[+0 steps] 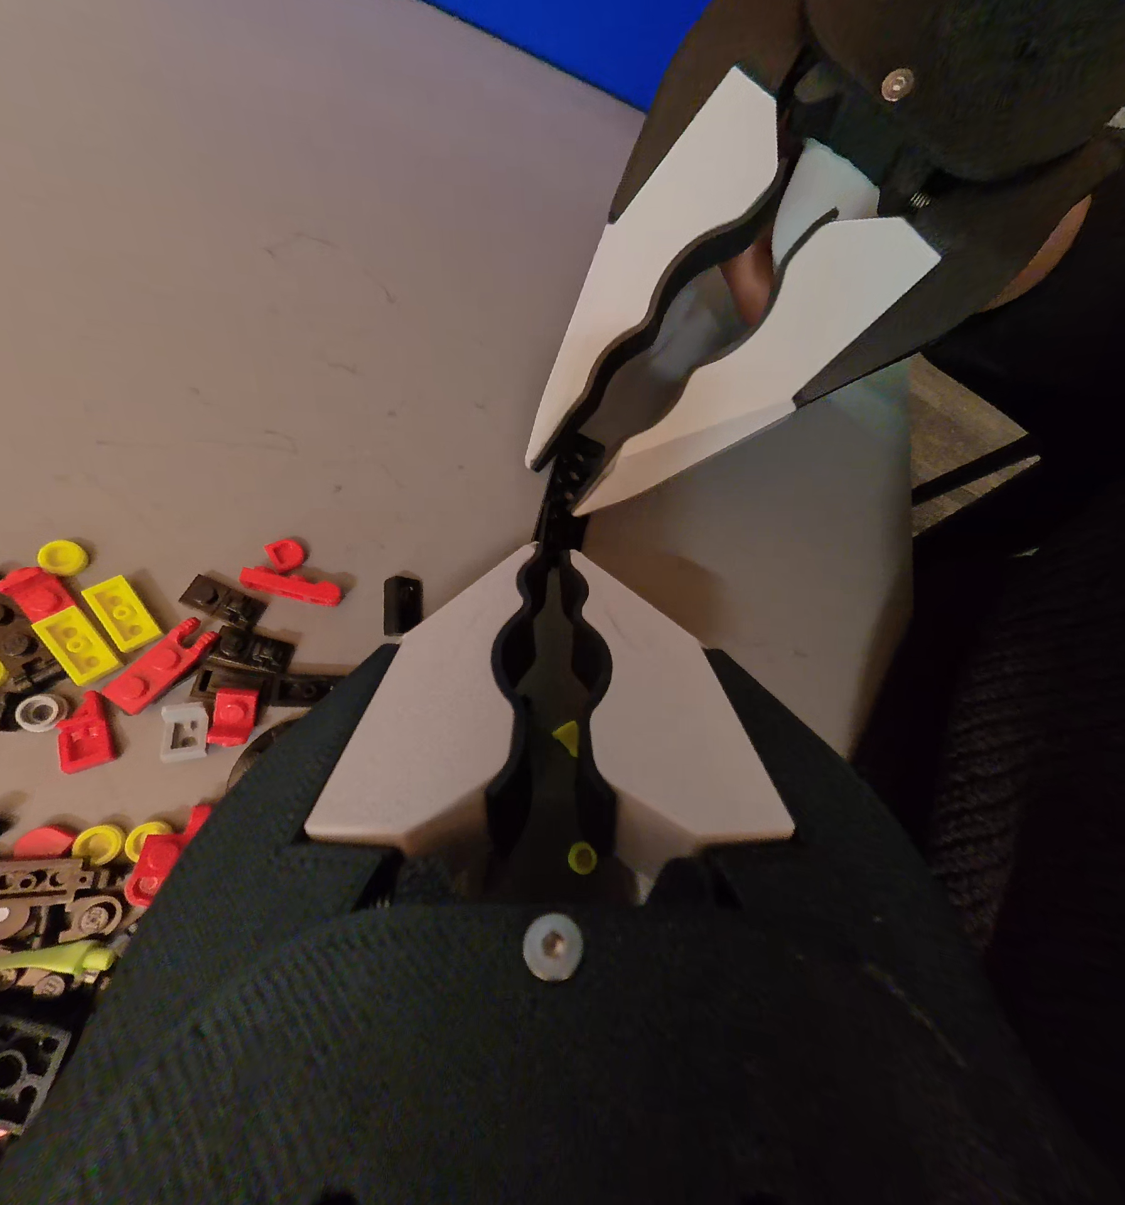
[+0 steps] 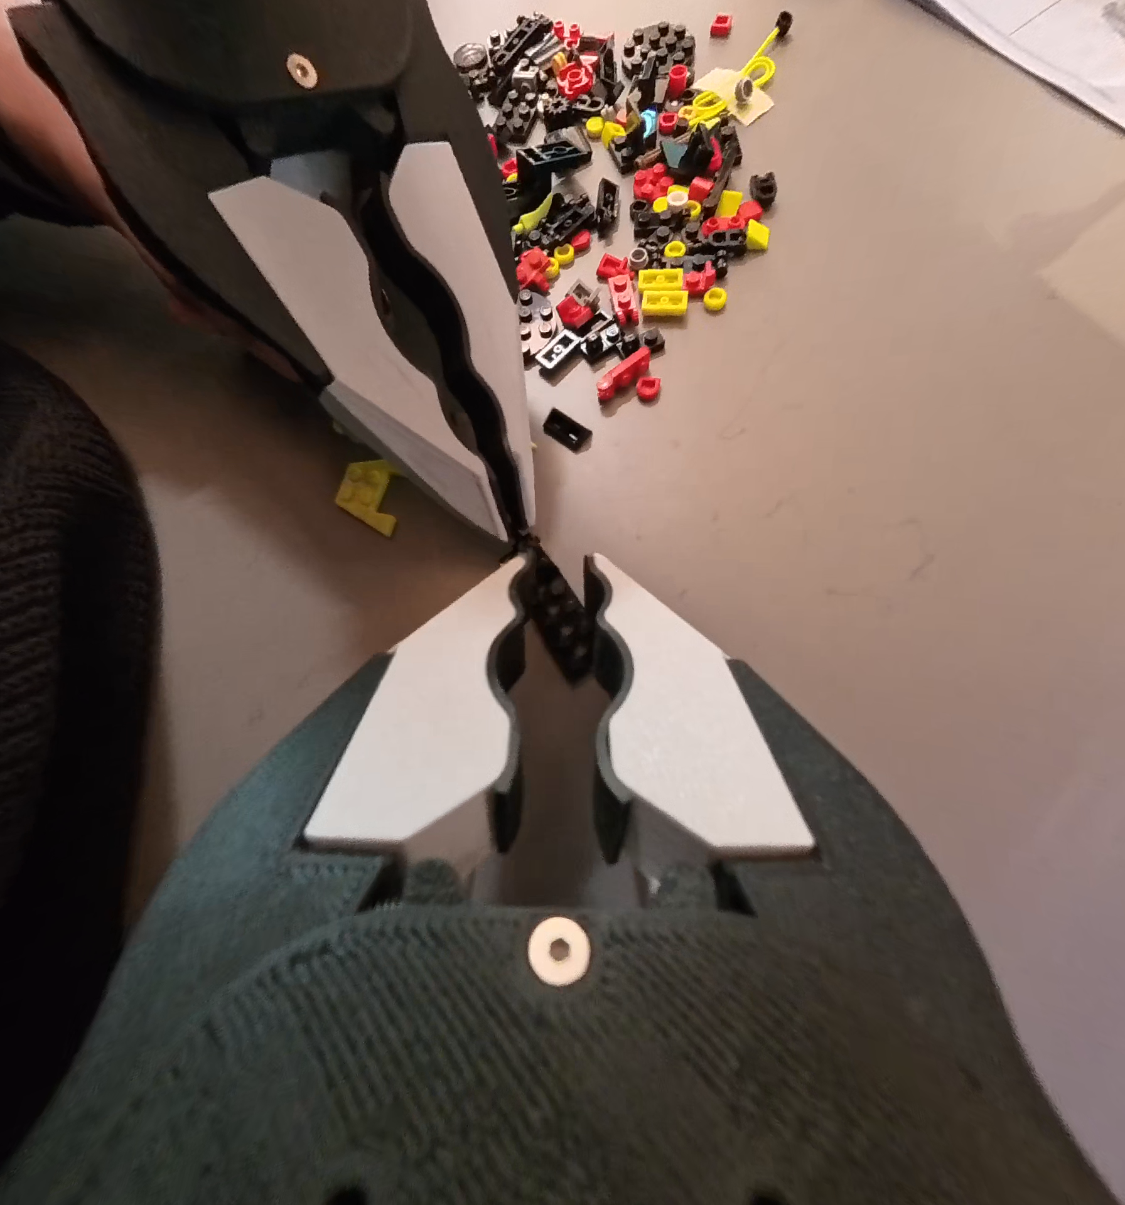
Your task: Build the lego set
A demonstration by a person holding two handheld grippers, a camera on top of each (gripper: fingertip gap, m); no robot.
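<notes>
Both hand-held grippers meet tip to tip above the grey counter point(image 2: 873, 521) — left hand-held gripper point(image 1: 552, 554) and right hand-held gripper point(image 2: 556, 561) each pinch the thin black studded plastic plate point(image 2: 563, 613). Light, stiff, slippery — best gripped by its edges.

Work surface: matte grey-beige table point(image 1: 234, 274), lightly scuffed.
Far edge: blue panel point(image 1: 566, 45).
Floor: dark wood-grain point(image 1: 958, 424).
Light: warm, dim.
</notes>
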